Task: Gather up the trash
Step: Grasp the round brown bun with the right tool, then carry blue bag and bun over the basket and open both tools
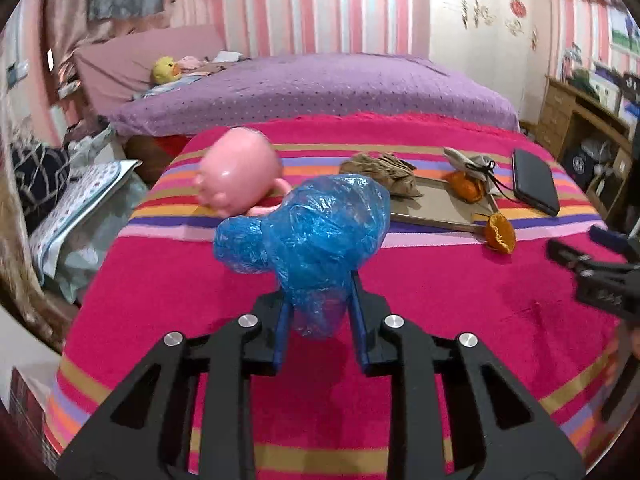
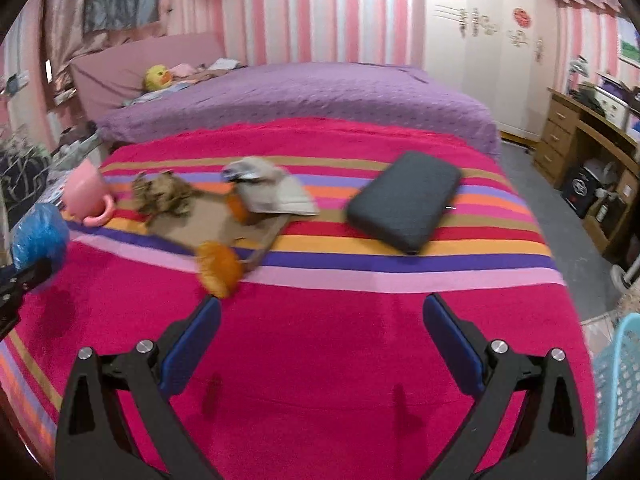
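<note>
A: Starting at the left, there's a pink piggy bank (image 1: pixel 236 168) sitting on the striped blanket (image 1: pixel 440 300), and right in front of it the left gripper (image 1: pixel 320 304) has its blue fingers (image 1: pixel 282 320) pinched onto a crumpled blue plastic bag (image 1: pixel 308 232).

B: Held up off the blanket, I'd say. The bag bulges above the fingers and a tail of it hangs down between them.

A: Agreed. Moving right, a flat brown cardboard sheet (image 1: pixel 436 204) lies across the stripes, with crumpled brown paper (image 1: pixel 384 172) on its far left end.

B: And orange peel! One piece (image 1: pixel 466 186) on the cardboard under a beige drawstring pouch (image 1: pixel 474 162), another piece (image 1: pixel 500 232) at the cardboard's near corner.

A: Next over, a dark phone-like slab (image 1: pixel 536 184) lies just beside the cardboard.

B: Now the right gripper (image 2: pixel 320 316). Its jaws are spread wide, nothing between them, only pink blanket underneath.

A: The near peel sits just ahead of its left finger (image 2: pixel 192 344) in the right wrist view, though the picture is blurred there.

B: Far right, a light blue mesh basket (image 2: pixel 616 392) stands beside the bed.
</note>
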The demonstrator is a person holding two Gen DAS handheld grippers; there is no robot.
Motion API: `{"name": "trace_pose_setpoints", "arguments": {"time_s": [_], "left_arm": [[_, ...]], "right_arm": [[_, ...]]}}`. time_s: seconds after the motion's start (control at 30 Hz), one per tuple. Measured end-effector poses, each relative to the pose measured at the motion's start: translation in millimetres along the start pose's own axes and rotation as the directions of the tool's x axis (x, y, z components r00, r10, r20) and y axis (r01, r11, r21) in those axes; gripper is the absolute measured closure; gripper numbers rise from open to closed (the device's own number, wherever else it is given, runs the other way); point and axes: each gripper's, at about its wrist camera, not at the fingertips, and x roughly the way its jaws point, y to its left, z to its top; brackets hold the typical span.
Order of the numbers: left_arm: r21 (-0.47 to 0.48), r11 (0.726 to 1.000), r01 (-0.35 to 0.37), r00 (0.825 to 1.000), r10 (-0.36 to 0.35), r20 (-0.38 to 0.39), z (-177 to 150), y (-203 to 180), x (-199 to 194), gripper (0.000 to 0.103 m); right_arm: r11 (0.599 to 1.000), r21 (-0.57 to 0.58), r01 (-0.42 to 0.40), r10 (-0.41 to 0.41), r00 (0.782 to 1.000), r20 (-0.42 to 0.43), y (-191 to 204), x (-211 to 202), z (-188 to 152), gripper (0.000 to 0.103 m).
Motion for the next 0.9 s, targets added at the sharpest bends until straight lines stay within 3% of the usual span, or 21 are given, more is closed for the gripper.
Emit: {"name": "trace_pose_setpoints", "arguments": {"time_s": [0.23,0.3,0.43,0.53,0.73,0.9], "left_arm": [[-0.054,0.998,-0.045,0.997,0.042,-0.060,2.8,25.9,23.5,0.080],[-0.059,0.997,-0.051,0.997,0.048,-0.066,5.8,27.8,26.8,0.080],[-0.063,0.997,-0.043,0.998,0.039,-0.052,8.2,28.1,22.8,0.080],[-0.039,0.998,-0.048,0.998,0.047,-0.034,8.9,22.2,16.5,0.080],[-0.062,0.998,-0.010,0.999,0.008,-0.041,9.0,13.5,10.2,0.080],[-0.032,0.999,0.016,1.000,-0.016,0.006,14.0,-11.5,-7.4,0.080]], "right_arm": [[0.996,-0.082,-0.024,0.021,0.999,-0.047,36.7,25.7,7.8,0.010],[0.996,-0.073,-0.053,0.048,0.997,-0.066,40.3,34.8,13.8,0.032],[0.994,-0.067,-0.091,0.082,0.989,-0.124,44.7,56.7,16.2,0.056],[0.993,-0.040,-0.113,0.108,0.989,-0.102,38.6,51.5,15.2,0.074],[0.994,-0.050,-0.097,0.095,0.995,-0.044,20.7,20.5,3.5,0.077],[0.997,-0.032,-0.072,0.072,0.997,0.015,-14.1,-16.3,1.7,0.077]]}}
